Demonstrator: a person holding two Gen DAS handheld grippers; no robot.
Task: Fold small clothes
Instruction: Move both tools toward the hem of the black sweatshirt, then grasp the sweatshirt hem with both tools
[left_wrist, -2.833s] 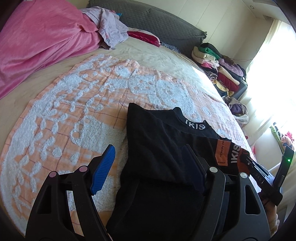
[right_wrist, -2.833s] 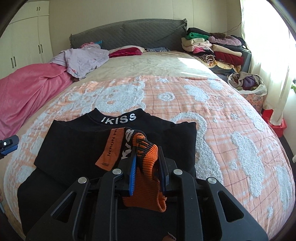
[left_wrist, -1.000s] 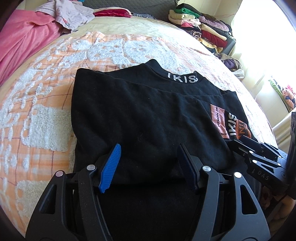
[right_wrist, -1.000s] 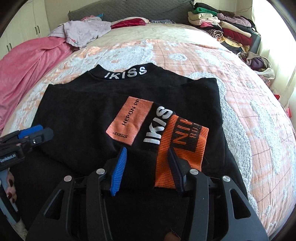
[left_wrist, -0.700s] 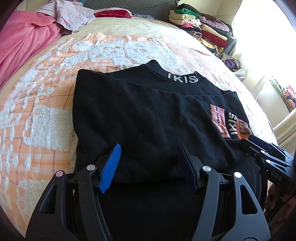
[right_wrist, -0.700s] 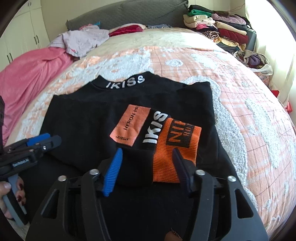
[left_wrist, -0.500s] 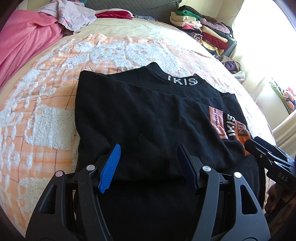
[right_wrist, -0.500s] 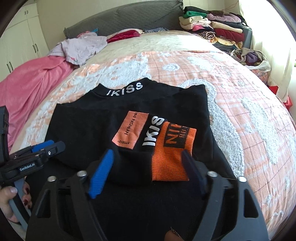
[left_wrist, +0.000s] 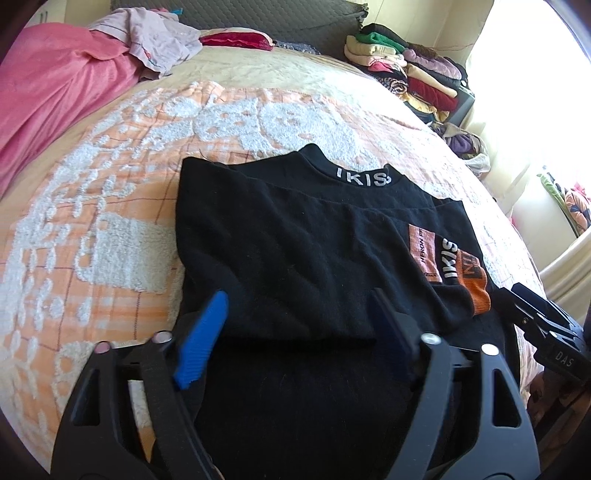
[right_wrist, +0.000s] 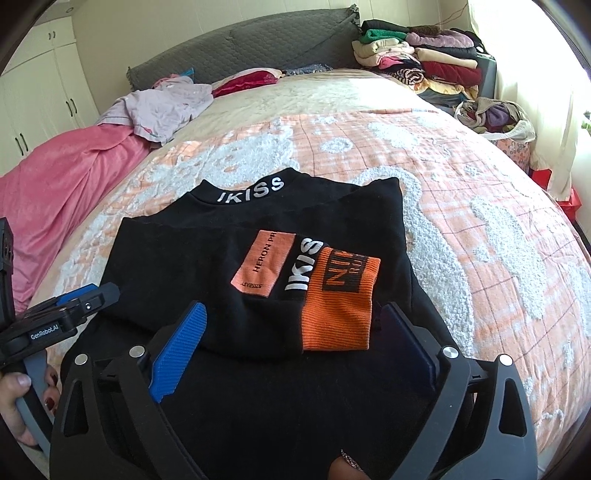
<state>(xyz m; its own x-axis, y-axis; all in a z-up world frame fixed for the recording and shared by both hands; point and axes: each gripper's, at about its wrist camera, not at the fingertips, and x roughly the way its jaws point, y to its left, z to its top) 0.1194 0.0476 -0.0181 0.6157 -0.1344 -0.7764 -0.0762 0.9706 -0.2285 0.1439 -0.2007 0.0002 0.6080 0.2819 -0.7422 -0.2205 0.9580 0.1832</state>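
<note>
A black sweater (left_wrist: 295, 240) with a white "IKISS" collar (right_wrist: 251, 191) lies flat on the orange-and-white bedspread (right_wrist: 461, 229). Both sleeves are folded across its front. The right sleeve ends in an orange cuff (right_wrist: 338, 302) beside an orange label (right_wrist: 264, 264). My left gripper (left_wrist: 295, 325) hovers over the left sleeve's lower edge. Its jaws are opening and the pads press on nothing. My right gripper (right_wrist: 291, 343) hangs just below the orange cuff, its jaws also opening wide and free of the cloth. Each gripper shows at the edge of the other's view.
A pink blanket (right_wrist: 55, 173) and a lilac garment (right_wrist: 162, 107) lie at the bed's far left. Folded clothes (right_wrist: 417, 62) are stacked at the far right, with a basket of clothes (right_wrist: 495, 118) below. A grey headboard (right_wrist: 258, 48) stands behind. A hand (right_wrist: 14, 398) holds the left gripper's handle.
The right gripper let go of the orange cuff, which now lies flat on the sweater, and its jaws spread wide. The left jaws widened too. Both grippers lifted back slightly.
</note>
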